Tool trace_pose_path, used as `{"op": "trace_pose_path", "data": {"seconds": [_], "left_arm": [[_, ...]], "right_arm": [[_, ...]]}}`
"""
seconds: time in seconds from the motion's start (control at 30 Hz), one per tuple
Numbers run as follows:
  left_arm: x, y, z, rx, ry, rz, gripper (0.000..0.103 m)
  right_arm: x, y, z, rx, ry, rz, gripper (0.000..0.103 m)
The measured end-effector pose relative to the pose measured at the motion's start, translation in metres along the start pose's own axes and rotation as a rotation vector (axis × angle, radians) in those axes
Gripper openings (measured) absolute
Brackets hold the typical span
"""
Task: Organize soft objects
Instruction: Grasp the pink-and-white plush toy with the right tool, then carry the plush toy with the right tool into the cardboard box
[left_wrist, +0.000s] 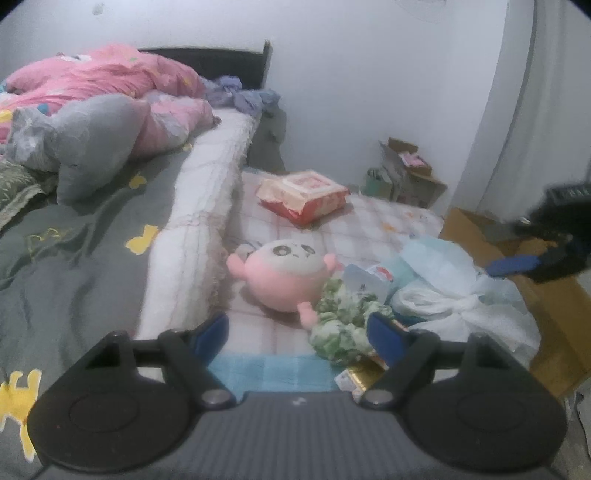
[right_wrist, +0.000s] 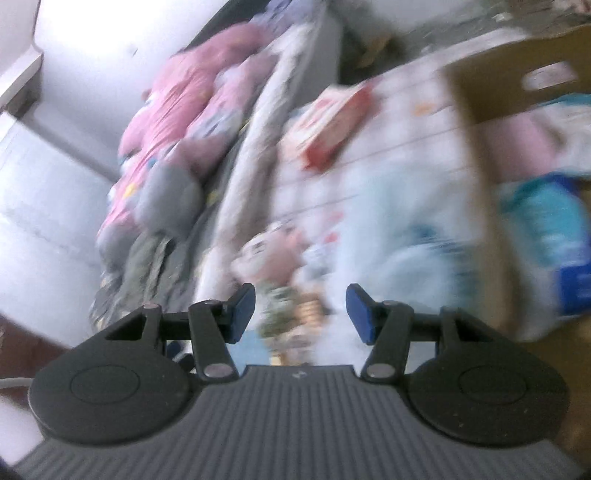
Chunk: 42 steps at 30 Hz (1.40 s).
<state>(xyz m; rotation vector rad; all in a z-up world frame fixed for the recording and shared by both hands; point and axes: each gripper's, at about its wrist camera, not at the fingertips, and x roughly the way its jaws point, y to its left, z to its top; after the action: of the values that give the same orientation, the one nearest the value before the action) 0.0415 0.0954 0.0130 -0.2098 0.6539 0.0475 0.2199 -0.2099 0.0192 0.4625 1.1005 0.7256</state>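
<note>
A pink plush toy with a panda face lies on the checked low mattress. A crumpled green-and-white cloth sits against the toy's right side. My left gripper hovers open just in front of both, with its right finger beside the cloth and nothing between the pads. My right gripper is open and empty; its view is blurred and tilted. The plush toy lies ahead of it and the cardboard box is to the right. In the left wrist view one blue pad of the right gripper shows over the box.
White and pale blue plastic bags are heaped right of the cloth. A red-and-white wipes pack lies farther back. The bed on the left holds a pink quilt and a grey pillow. The box holds a blue pack.
</note>
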Motion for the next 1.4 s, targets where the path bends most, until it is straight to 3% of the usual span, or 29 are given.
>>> {"op": "trace_pose_path", "data": {"seconds": [0.17,0.33,0.6,0.67,0.97,1.4], "left_arm": [[0.042,0.013,0.017,-0.056,0.103,-0.050,0.083],[0.086,0.030,0.036,-0.158,0.191,-0.080,0.083],[0.136,0.036,0.045,-0.175,0.277,-0.081,0.083],[0.144,0.037,0.044,-0.178,0.287,-0.087,0.083],[0.150,0.043,0.055,-0.205,0.255,-0.071,0.081],[0.067,0.025,0.093,-0.165,0.088,-0.100,0.082]], "right_arm": [[0.074,0.052,0.018,-0.078,0.119,0.030,0.061],[0.142,0.082,0.042,-0.148,0.176,-0.070,0.066],[0.229,0.073,0.070,-0.190,0.262,-0.176,0.069],[0.243,0.067,0.070,-0.197,0.285,-0.167,0.075],[0.250,0.066,0.071,-0.174,0.327,-0.119,0.078],[0.170,0.105,0.073,-0.150,0.215,0.018,0.077]]}}
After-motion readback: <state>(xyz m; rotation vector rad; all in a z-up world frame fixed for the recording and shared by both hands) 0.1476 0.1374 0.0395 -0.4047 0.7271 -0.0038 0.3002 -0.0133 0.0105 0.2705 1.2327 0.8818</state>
